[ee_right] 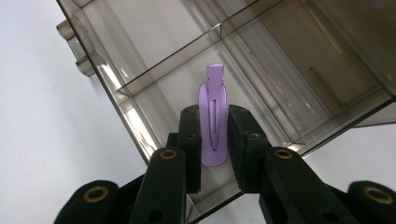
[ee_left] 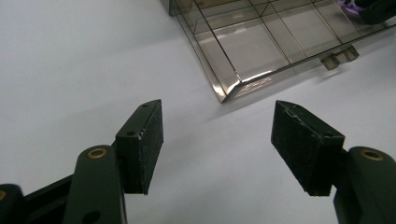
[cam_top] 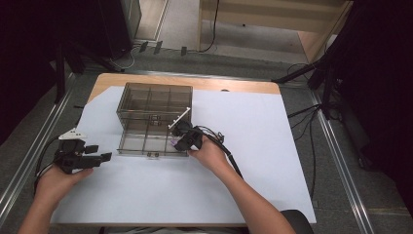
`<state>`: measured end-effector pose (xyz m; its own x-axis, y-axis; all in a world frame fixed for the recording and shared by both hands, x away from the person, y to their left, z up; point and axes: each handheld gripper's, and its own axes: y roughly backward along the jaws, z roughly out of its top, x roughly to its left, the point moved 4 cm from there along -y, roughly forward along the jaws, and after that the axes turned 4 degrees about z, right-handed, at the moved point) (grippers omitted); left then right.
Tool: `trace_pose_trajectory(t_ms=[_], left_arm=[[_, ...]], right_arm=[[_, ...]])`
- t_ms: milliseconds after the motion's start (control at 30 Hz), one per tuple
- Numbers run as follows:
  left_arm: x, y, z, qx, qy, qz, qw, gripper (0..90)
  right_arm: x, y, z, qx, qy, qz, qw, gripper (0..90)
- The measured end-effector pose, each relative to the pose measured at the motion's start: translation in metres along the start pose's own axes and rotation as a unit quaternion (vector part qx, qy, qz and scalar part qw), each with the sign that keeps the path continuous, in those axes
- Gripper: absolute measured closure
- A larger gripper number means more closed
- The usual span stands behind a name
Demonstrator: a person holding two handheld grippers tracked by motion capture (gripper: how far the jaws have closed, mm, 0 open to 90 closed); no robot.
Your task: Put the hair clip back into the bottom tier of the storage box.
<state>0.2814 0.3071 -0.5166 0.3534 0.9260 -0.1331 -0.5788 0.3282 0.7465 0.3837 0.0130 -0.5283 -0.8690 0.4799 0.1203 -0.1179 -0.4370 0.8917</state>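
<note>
Counting from the high view, I have two grippers, one smoky clear organizer (cam_top: 155, 100) with one drawer (cam_top: 146, 145) pulled out of it, and one purple clip (cam_top: 173, 142).

My right gripper (cam_top: 181, 138) sits just right of centre in the high view, at the drawer's right end. In the right gripper view its two jaws rise from the bottom middle and pinch the clip (ee_right: 213, 122) between their pads, closed down to about the clip's width. The clip stands upright in that frame, its narrow end pointing to the top, over a drawer (ee_right: 154, 100) compartment just inside the front wall. I cannot tell whether it touches the drawer floor.

My left gripper (cam_top: 100, 158) is at the lower left of the high view, resting above the white sheet (cam_top: 253, 146), apart from the drawer's left end. In the left gripper view its two jaws stand wide apart with nothing between them; the drawer's corner (ee_left: 226, 95) lies just above centre, and the clip (ee_left: 348, 5) peeks in at the upper right.

The drawer shows two rows of compartments; I count three across in the high view. Two small knobs (cam_top: 153, 154) sit on its front edge.
</note>
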Motion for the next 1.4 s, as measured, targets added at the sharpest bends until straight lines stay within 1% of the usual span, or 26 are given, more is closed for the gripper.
trace_pose_trajectory(t_ms=[100,233,300,600,633,733,800,833,867,933,1000,1033,1133,1200,1233,1300,1400], left_arm=[[0.001,0.001,0.0,-0.002,0.004,0.001,1.0,35.3],[0.002,0.001,0.0,-0.002,0.004,0.001,1.0,35.3],[0.002,0.002,0.0,-0.003,0.003,0.001,1.0,35.3],[0.003,0.002,-0.001,-0.004,0.006,0.002,1.0,35.3],[0.003,0.002,-0.001,-0.003,0.006,0.002,1.0,35.2],[0.003,0.002,-0.001,-0.003,0.006,0.002,1.0,35.3],[0.004,0.002,-0.001,-0.002,0.007,0.002,1.0,35.2],[0.004,0.002,-0.001,0.0,0.007,0.001,1.0,35.2],[0.004,0.002,-0.001,-0.002,0.007,0.002,1.0,35.2],[0.006,0.001,-0.002,0.002,0.007,0.001,1.0,35.2],[0.006,0.001,-0.002,0.006,0.009,0.0,0.9999,35.1],[0.006,0.001,-0.002,0.01,0.009,0.003,0.9999,34.9],[0.008,0.001,-0.001,0.009,0.01,0.002,0.9999,34.8],[0.008,0.001,-0.001,0.01,0.01,0.003,0.9999,34.7],[0.009,0.001,-0.001,0.01,0.012,0.003,0.9999,34.8],[0.011,0.001,-0.001,0.013,0.01,0.003,0.9999,34.7],[0.011,0.001,-0.001,0.011,0.015,0.005,0.9998,34.6]], right_arm=[[0.001,-0.001,0.0,0.004,0.0,0.0,1.0,76.9],[0.001,-0.001,0.0,0.003,0.002,0.001,1.0,76.6],[0.0,-0.001,0.0,0.002,0.008,0.002,1.0,76.4],[0.001,-0.001,-0.001,0.001,0.007,0.002,1.0,75.3],[0.0,-0.001,-0.001,0.0,0.01,-0.005,0.9999,74.8],[-0.001,-0.001,-0.001,-0.004,0.012,-0.005,0.9999,74.7],[-0.001,0.002,0.0,-0.007,0.006,-0.002,1.0,73.9],[-0.001,0.004,0.001,-0.015,0.005,0.004,0.9999,72.5],[-0.001,0.004,0.001,-0.015,0.005,0.004,0.9999,72.5],[0.0,0.008,0.002,-0.025,0.004,0.012,0.9996,70.8],[0.001,0.01,0.002,-0.027,0.004,0.013,0.9995,70.3],[0.001,0.013,0.002,-0.032,0.006,0.014,0.9994,69.7],[0.002,0.019,0.002,-0.039,0.008,0.015,0.9991,68.5],[0.002,0.021,0.002,-0.041,0.008,0.017,0.999,67.5],[0.002,0.024,0.002,-0.046,0.006,0.022,0.9987,65.5],[0.002,0.025,0.002,-0.048,0.007,0.023,0.9986,64.5],[0.003,0.028,0.001,-0.051,0.007,0.023,0.9984,63.8]])
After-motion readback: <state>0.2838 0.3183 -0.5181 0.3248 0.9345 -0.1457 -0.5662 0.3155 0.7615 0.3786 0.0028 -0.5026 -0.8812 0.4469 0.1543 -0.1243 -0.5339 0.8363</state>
